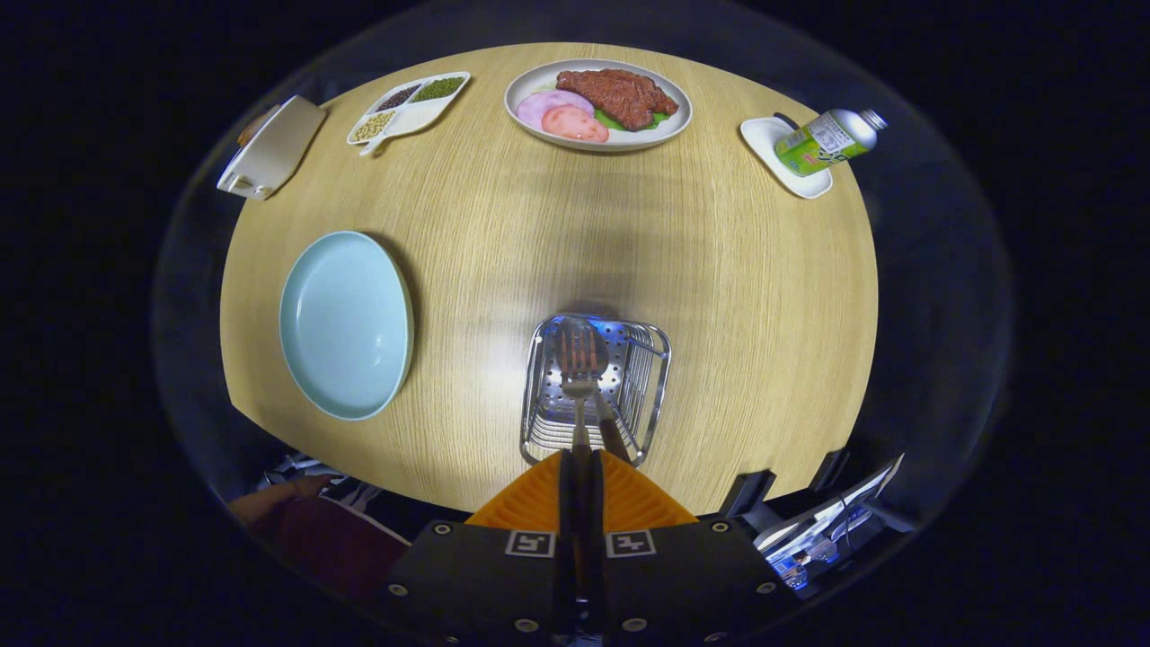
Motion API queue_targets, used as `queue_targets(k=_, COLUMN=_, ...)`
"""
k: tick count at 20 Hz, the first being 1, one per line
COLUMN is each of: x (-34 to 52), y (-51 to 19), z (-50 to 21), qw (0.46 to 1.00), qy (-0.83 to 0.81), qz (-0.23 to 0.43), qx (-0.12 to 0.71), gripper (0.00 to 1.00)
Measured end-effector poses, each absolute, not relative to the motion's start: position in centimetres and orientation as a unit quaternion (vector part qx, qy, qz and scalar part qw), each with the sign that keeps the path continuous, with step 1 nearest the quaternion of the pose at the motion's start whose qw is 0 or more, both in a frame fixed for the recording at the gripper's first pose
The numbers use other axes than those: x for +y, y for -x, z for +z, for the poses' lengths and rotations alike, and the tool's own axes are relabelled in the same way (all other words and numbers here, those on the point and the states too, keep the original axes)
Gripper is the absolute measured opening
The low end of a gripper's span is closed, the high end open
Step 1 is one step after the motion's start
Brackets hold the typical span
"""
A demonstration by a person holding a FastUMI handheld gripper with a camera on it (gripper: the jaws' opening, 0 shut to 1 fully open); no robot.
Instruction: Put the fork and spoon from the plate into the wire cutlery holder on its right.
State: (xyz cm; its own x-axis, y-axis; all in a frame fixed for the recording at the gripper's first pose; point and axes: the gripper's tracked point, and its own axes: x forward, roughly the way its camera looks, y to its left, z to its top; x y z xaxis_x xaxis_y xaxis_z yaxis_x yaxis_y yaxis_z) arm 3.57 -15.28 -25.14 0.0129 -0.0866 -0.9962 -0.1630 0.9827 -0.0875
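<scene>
My tool [579, 472] hides the fork's [580, 377] handle where my fingers [539, 499] close on it. A second handle beside it runs down behind the fingers; I cannot tell whether it is the spoon. The wire cutlery holder's [660, 382] near wall is partly covered by my fingers. At the lower left, a sleeve [319, 530] passes under the desk [503, 252] edge.

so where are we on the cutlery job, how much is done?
Nearly done. The light blue plate is bare, so both pieces are off it. A second handle, probably the spoon's, already leans inside the wire cutlery holder. In hand: the claw is shut on the fork, whose head hangs over the holder's opening. Left: lower the fork in and let go.
</scene>
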Motion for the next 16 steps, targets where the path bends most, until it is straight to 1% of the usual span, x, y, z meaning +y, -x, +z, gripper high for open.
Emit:
queue_targets(k=1, x=-15.0, y=-3.8, z=-25.4, qw=0.706, qy=0.081, qz=0.028, qx=0.703, gripper=0.06)
queue_targets(k=3, x=-14.7, y=-4.0, z=-25.5, qw=0.71, qy=0.081, qz=0.034, qx=0.698, gripper=0.09)
queue_targets(k=4, x=-14.7, y=-4.2, z=-25.2, qw=0.717, qy=0.084, qz=0.037, qx=0.691, gripper=0.13)
queue_targets(k=5, x=-14.5, y=-4.3, z=-24.7, qw=0.724, qy=0.081, qz=0.039, qx=0.684, gripper=0.13)
queue_targets(k=6, x=-14.2, y=-4.6, z=-24.2, qw=0.734, qy=0.073, qz=0.042, qx=0.674, gripper=0.18)
queue_targets(k=7, x=-13.9, y=-5.0, z=-23.5, qw=0.746, qy=0.066, qz=0.045, qx=0.661, gripper=0.26)
queue_targets(k=9, x=-13.7, y=-6.1, z=-21.5, qw=0.778, qy=0.059, qz=0.049, qx=0.624, gripper=0.6)
queue_targets(k=10, x=-13.6, y=-6.7, z=-20.5, qw=0.794, qy=0.054, qz=0.047, qx=0.604, gripper=0.81)
queue_targets(k=11, x=-13.4, y=-7.3, z=-19.6, qw=0.811, qy=0.048, qz=0.049, qx=0.581, gripper=0.92)
queue_targets(k=12, x=-13.4, y=-7.9, z=-18.0, qw=0.829, qy=0.045, qz=0.048, qx=0.555, gripper=1.0)
queue_targets(k=16, x=-13.3, y=-9.2, z=-11.9, qw=0.896, qy=0.011, qz=0.05, qx=0.44, gripper=1.0)
